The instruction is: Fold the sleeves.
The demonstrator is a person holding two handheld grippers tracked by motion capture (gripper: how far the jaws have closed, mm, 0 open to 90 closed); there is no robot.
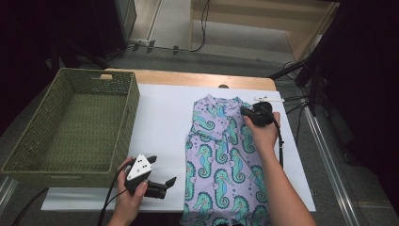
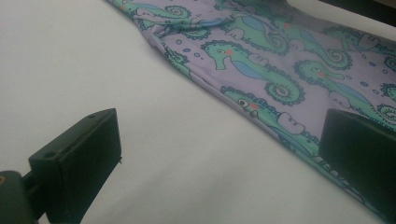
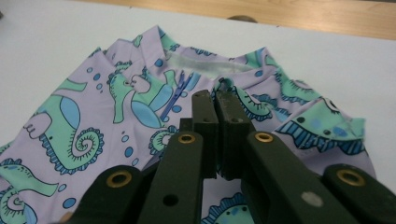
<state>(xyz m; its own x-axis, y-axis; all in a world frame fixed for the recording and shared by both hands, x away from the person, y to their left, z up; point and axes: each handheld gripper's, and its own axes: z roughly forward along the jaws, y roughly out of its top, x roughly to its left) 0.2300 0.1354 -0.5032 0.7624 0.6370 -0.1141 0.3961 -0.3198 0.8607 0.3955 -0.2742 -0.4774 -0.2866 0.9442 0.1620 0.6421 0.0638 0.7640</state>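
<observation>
Lilac stretch fabric printed with green seahorses, a small zip-necked garment, is lying flat on the white sheet covering the table, collar toward the far edge and hem running off the near side. The right gripper is pinching a small fold of cloth just below the collar, its jaws pressed together on it, though from above the hand is hiding how much fabric is really caught. The left gripper is waiting over bare sheet just beside the garment's left edge, jaws standing wide apart with nothing between them. A woven green basket is sitting at the table's left side. The bite looks thin, so I'm guessing a quick pull could let the slippery cloth slide out, or drag the whole piece askew and bunch it, since nothing is pinning the lower half.
</observation>
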